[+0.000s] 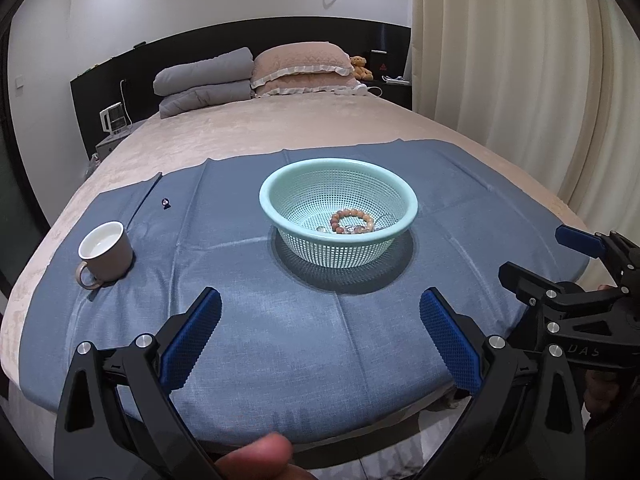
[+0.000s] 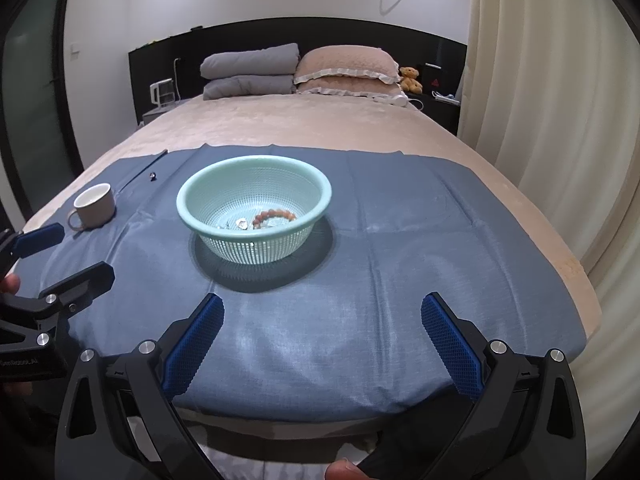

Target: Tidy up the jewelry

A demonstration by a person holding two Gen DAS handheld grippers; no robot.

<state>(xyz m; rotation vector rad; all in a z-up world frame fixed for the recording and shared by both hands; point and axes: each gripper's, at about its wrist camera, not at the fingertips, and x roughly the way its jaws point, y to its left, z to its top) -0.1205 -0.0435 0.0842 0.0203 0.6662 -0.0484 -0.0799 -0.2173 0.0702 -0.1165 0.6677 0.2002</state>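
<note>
A mint-green perforated basket stands on a blue cloth spread over the foot of a bed. Inside it lie a brown bead bracelet and some small clear or silvery pieces. A tiny dark jewel rests on the cloth at the far left. My left gripper hovers open near the front edge, short of the basket. My right gripper is open too, with nothing between its fingers; it also shows at the right of the left wrist view.
A beige mug with pale liquid sits on the cloth's left side. Pillows and a folded grey quilt lie at the headboard. Curtains hang at the right. A kettle stands on the left nightstand.
</note>
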